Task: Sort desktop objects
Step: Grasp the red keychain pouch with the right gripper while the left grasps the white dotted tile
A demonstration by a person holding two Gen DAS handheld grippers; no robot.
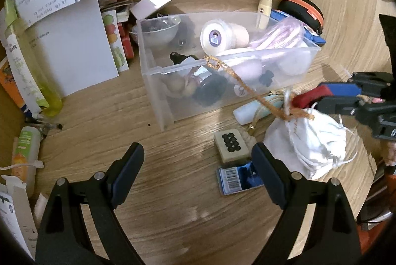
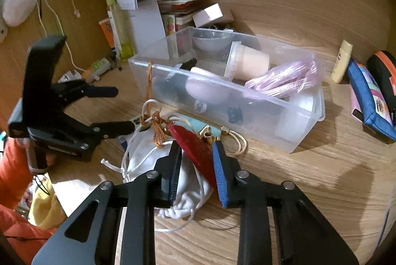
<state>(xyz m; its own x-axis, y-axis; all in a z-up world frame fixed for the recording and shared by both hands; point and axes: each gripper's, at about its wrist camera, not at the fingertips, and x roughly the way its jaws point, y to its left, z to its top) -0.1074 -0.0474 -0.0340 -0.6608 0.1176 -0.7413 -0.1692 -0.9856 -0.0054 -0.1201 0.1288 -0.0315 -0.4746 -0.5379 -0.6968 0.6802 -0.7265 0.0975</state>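
We see the right gripper (image 2: 196, 161) pinching a flat red tag (image 2: 198, 153) between its jaws, just above a white drawstring pouch (image 2: 153, 156) on the wooden desk (image 2: 309, 190). The tag's orange braided cord (image 1: 247, 89) runs up and hooks over the near rim of the clear plastic bin (image 1: 158, 82). Our left gripper (image 1: 198, 161) hangs with its jaws spread wide and empty over bare desk, left of a mahjong tile (image 1: 231, 146).

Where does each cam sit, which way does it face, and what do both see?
Left wrist: on the open left hand-held gripper, facing the clear plastic storage bin; own fingers show.
Right wrist: on the right hand-held gripper, shut on a flat red tag; orange sleeve shows.
Shared: bin, white drawstring pouch, braided orange cord.
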